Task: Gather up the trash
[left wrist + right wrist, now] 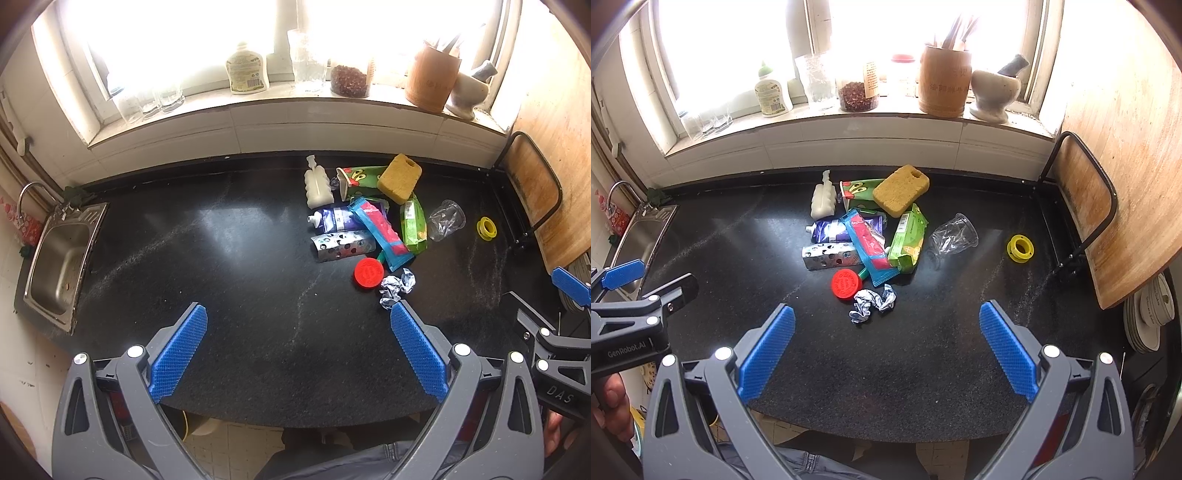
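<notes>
I hold both hand-held grippers, left (297, 350) and right (886, 350), wide open and empty, short of the foil (872, 300), ready to grasp.

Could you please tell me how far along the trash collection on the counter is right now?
Nothing looks collected yet. The left gripper and right gripper are both open and empty, held above the near edge of the black counter. The pile is untouched: crumpled foil, red lid, blue-and-pink wrapper, green packet and crushed clear cup all lie on it. No bin is in view.
</notes>
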The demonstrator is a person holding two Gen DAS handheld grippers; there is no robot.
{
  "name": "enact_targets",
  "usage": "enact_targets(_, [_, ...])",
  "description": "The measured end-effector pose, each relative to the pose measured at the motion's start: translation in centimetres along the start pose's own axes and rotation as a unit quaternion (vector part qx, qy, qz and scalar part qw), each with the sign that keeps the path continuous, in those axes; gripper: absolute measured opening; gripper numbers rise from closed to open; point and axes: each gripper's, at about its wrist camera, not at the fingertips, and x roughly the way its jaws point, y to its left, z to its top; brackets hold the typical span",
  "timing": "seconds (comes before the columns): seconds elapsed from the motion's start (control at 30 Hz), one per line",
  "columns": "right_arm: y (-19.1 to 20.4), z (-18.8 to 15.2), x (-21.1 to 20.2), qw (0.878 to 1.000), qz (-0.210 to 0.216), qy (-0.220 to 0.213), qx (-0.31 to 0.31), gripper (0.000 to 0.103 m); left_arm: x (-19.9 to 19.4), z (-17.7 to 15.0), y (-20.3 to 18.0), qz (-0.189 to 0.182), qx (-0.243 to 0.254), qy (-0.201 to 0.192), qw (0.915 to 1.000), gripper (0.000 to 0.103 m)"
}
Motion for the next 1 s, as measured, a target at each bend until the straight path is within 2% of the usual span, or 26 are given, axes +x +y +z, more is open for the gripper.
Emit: enact_targets(1.0, [-0.61,0.64,0.41,1.000,0.002,0.005,0.003,0.097,0.75,0.22,-0.97,0.000,0.000,0.007,1.0000,0.097])
